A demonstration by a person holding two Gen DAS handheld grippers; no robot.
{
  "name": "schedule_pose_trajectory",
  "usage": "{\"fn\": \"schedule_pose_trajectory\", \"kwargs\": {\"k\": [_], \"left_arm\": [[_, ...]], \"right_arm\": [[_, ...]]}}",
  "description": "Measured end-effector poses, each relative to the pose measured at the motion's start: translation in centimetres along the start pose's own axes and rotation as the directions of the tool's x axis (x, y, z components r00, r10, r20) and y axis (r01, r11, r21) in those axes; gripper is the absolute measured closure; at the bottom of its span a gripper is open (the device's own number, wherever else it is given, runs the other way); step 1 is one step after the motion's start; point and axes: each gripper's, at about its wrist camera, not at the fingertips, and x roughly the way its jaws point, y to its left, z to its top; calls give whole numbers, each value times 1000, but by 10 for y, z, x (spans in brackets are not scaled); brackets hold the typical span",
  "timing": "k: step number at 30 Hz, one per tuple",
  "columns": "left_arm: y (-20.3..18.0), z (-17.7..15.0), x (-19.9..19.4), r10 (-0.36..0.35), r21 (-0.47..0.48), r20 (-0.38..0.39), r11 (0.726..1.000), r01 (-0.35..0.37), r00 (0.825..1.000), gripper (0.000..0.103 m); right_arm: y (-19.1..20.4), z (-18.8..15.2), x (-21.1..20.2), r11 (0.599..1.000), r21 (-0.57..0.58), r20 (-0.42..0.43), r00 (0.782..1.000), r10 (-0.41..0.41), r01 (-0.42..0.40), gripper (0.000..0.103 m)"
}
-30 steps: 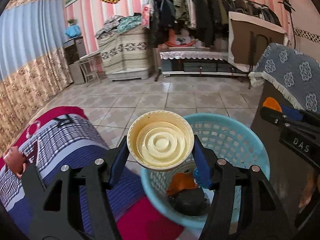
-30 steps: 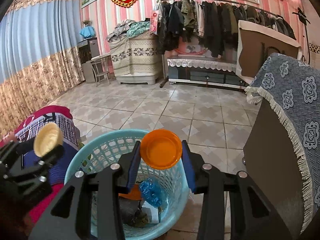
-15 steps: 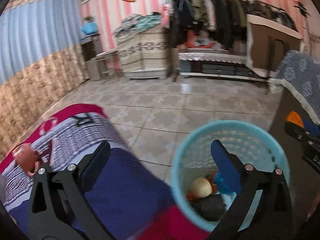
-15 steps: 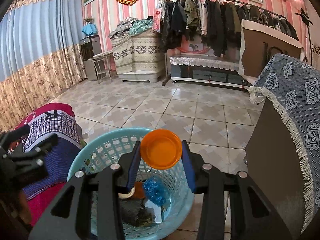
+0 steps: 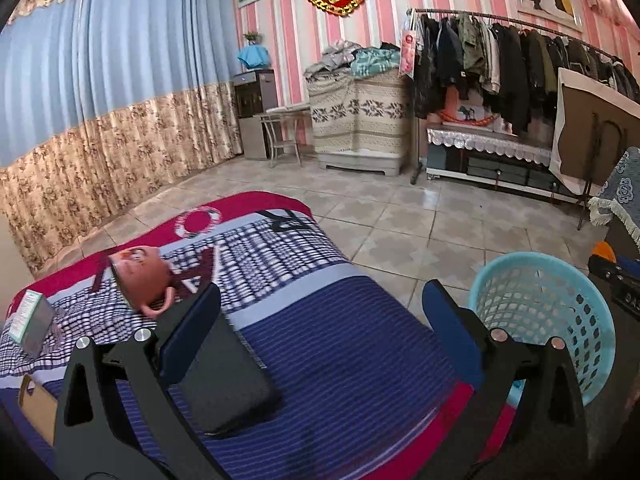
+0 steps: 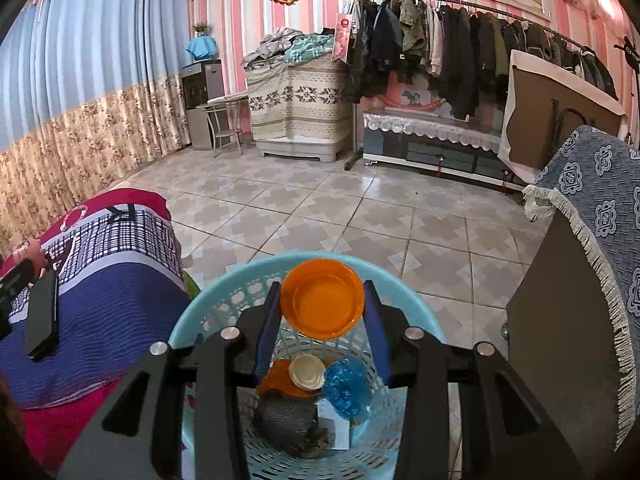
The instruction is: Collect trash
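The cream lid (image 6: 307, 371) now lies in the basket (image 6: 404, 292); left gripper (image 5: 320, 316) spread wide, empty. Right gripper (image 6: 322, 312) clamps the orange lid (image 6: 322, 298).

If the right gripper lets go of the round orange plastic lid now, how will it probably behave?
The round orange plastic lid, pinched edge to edge in the right gripper, looks thin and shallow, so probably light and slightly bendy. Held above the light blue perforated basket, it would likely drop inside, perhaps tilting against the trash there.
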Motion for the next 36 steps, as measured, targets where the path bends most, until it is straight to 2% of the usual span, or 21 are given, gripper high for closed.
{"fn": "schedule_pose_trajectory", "kwargs": {"k": [2, 4, 5, 6, 8, 15, 21, 27, 30, 36], "left_arm": [[6, -2, -5, -2, -8, -5, 1000, 2, 1000, 6], [11, -5, -12, -7, -18, -11, 1000, 6, 1000, 6], [15, -5, -15, -11, -25, -13, 1000, 10, 1000, 6], [18, -6, -19, -14, -31, -13, 999, 13, 1000, 6], [24, -9, -28, -18, -40, -10, 999, 17, 1000, 6], [44, -21, -56, -13, -72, -8, 997, 13, 1000, 6], [74, -33, -94, 18, -113, 21, 993, -15, 1000, 5], [103, -44, -127, 117, -152, -2, 982, -116, 993, 5], [113, -49, -148, 147, -156, 21, 977, -142, 989, 5], [125, -67, -200, 203, -142, 84, 972, -190, 976, 5]], "right_arm": [[1, 1, 3, 1000, 4, 3, 1000, 5, -5, 62], [3, 0, 4, 1000, 6, 6, 1000, -3, 3, 48], [3, 0, 4, 1000, 9, 10, 1000, -8, 8, 32], [3, 0, 3, 1000, 13, 21, 1000, -15, 14, 27], [4, 1, 1, 1000, 13, 32, 999, -14, 13, 25], [4, 3, -8, 1000, 22, 61, 998, -14, 12, 6], [18, -3, -30, 999, -2, 73, 996, 48, -48, 5], [49, -11, -78, 990, -55, 114, 984, 133, -127, 5], [67, -16, -101, 984, -78, 120, 978, 170, -162, 4], [108, -50, -144, 964, -159, 84, 970, 227, -212, 4]]}}
